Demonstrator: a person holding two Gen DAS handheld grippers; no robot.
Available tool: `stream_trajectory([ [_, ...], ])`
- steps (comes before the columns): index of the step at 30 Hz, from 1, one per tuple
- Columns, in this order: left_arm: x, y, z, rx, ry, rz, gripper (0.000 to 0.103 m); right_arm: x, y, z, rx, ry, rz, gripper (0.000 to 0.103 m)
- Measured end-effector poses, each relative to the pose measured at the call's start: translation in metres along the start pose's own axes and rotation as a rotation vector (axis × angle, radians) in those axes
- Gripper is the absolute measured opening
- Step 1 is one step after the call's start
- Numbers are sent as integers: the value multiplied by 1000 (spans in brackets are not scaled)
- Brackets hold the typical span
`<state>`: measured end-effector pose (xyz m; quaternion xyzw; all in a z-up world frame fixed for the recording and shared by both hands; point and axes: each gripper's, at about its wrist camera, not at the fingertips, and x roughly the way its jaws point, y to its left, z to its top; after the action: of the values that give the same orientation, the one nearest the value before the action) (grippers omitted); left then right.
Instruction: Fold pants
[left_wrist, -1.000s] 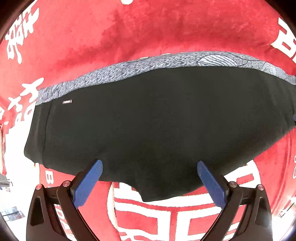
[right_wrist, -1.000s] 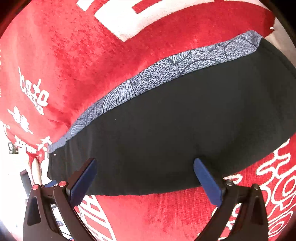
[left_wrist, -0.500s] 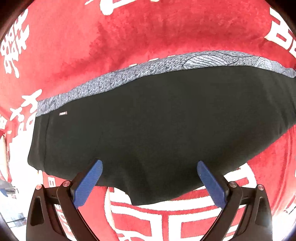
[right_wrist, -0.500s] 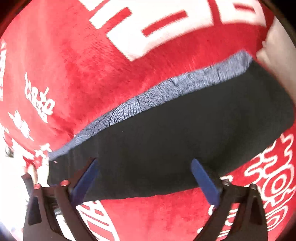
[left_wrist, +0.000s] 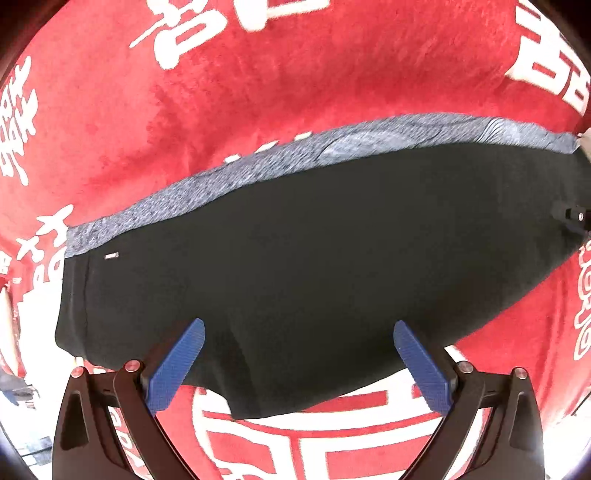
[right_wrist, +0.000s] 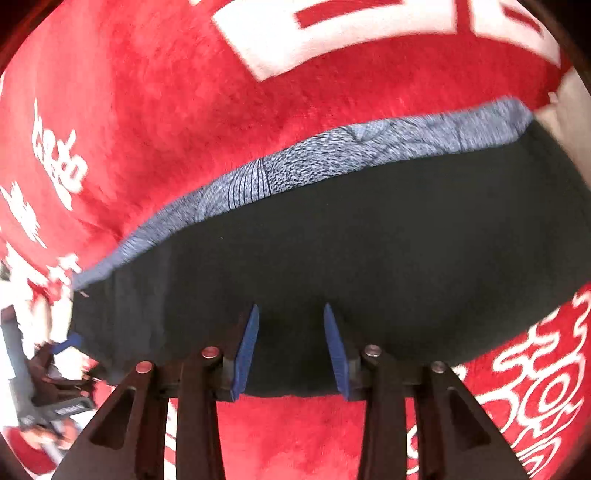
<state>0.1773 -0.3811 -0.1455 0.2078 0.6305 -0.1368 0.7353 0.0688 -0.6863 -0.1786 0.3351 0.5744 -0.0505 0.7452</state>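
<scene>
Red blanket (left_wrist: 258, 110) with white characters under black pants (left_wrist: 314, 258), my left gripper (left_wrist: 295, 363) spread wide above them, my right gripper (right_wrist: 291, 350) half-closed, gripping nothing I can see.

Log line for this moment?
left gripper: open above pants | right gripper: narrowed, straddling pants hem, unclosed | red blanket beneath

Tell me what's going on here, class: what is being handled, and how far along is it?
A person with a claw in each hand is working on black pants with a grey patterned waistband, spread on a red blanket. The right claw has its fingers narrowed, though not shut, over the near edge of the pants. The left claw is wide open above its part of that edge. Neither grips the cloth yet.
</scene>
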Motion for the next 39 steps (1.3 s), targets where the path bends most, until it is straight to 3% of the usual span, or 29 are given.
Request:
stream_trajectory([
  [4,-10,-15,12,7,-25,-46,103,-18,-21,-14,116,-18,129,59],
  [8,-17,-45,29,17,-54,-100,103,-36,-41,-33,193,-70,209,60],
  [17,-7,-125,68,-26,-83,-208,103,-59,-121,-55,508,-303,345,59],
  [20,1,-155,75,-5,-98,-191,103,-55,-140,-62,578,-345,370,59],
  [23,15,-170,74,8,-65,-170,103,-52,-160,-73,647,-382,412,59],
  [34,22,-174,62,34,-118,-165,103,-40,-165,-34,606,-529,559,59],
  [36,22,-174,59,37,-112,-166,103,-36,-167,-26,627,-499,571,51],
  [37,21,-174,59,38,-106,-164,99,-33,-169,-21,642,-469,573,21],
  [38,15,-176,61,35,-107,-163,92,-30,-169,-19,653,-440,560,8],
  [39,10,-174,65,34,-110,-164,78,-29,-171,-18,668,-422,531,8],
])
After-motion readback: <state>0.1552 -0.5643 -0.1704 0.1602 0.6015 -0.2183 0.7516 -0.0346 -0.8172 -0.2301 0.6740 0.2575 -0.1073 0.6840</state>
